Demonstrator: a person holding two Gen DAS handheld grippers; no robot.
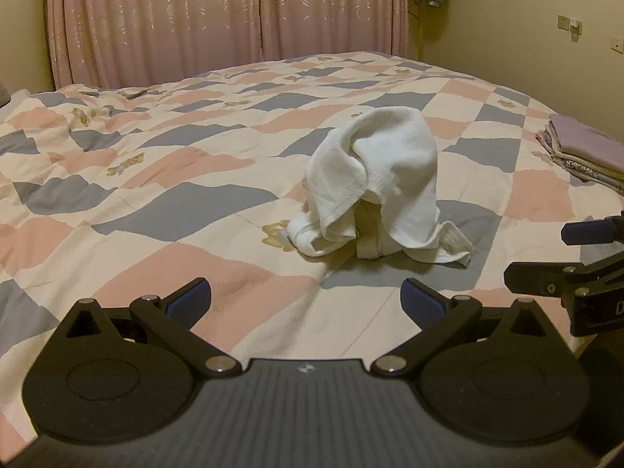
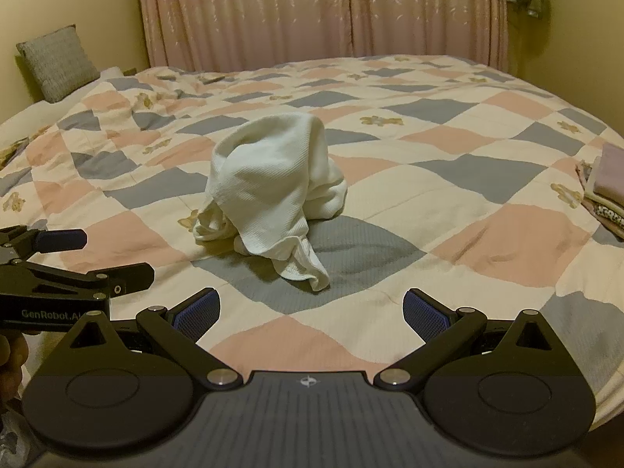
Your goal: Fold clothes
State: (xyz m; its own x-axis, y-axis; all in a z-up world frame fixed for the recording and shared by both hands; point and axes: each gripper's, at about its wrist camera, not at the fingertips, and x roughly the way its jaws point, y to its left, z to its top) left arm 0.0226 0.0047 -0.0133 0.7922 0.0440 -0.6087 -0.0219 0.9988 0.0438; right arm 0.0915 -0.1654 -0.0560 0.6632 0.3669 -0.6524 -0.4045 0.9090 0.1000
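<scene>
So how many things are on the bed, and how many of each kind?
Crumpled white garment: 1
Stack of folded clothes: 1 (how many pieces are in it is hard to tell)
Grey cushion: 1
Grippers, hovering open above the quilt: 2, left gripper and right gripper
Total: 5

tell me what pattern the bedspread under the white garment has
The bedspread is a patchwork of pink, grey and cream squares with small bear motifs, clearest in the right wrist view.
</scene>
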